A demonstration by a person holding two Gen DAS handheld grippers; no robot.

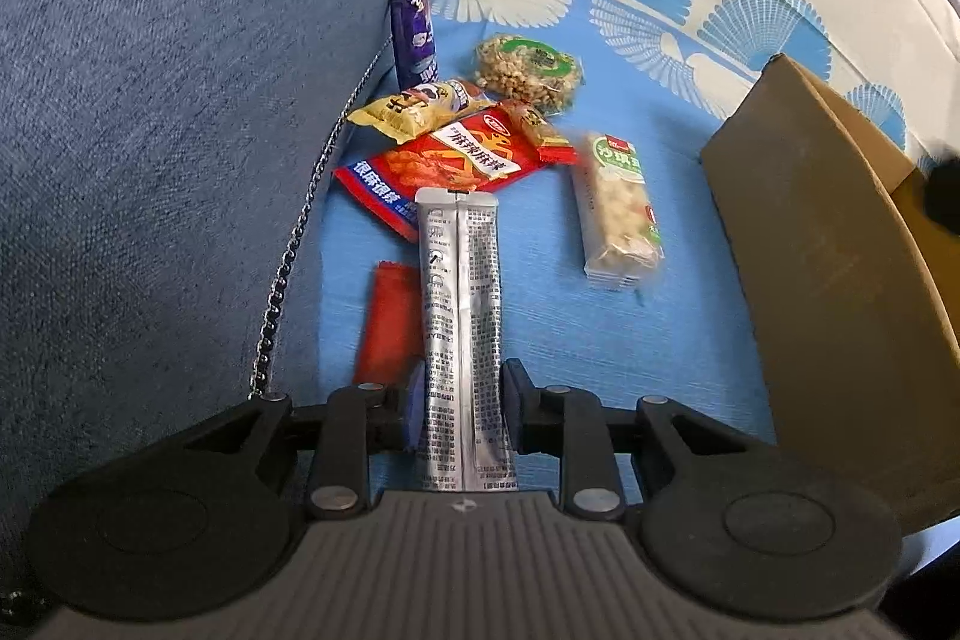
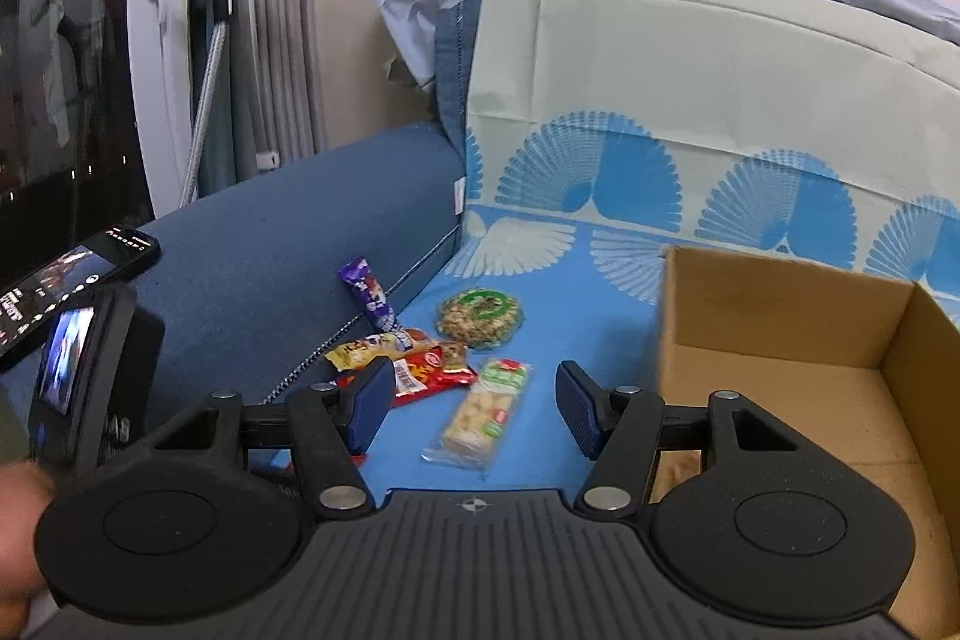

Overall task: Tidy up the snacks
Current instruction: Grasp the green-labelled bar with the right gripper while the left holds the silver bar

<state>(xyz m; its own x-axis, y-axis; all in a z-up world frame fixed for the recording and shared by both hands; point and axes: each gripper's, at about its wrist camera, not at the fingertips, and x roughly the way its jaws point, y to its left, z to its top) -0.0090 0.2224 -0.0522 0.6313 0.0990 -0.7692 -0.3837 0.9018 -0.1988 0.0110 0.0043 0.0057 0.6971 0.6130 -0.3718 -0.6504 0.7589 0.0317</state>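
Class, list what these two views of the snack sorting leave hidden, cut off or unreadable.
- Cardboard box contents: left wrist view shows only its outer wall.
- Box floor: right wrist view, partly hidden behind the right tongs.
- Red packet: left wrist view, partly covered by the silver sachet that the left tongs hold.
- Sachet print: too small to read.

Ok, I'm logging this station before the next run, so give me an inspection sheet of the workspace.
Surface: blue patterned sheet beside a blue cushion.
Job's things: silver sachet, red packet, rice bar, round nut cake, purple bar; cardboard box open.
Clutter: phone on cushion.
Grippers: left gripper shut on sachet; right gripper open, holding nothing.
Cables: metal chain along cushion edge.
Surroundings: curtain, wall.
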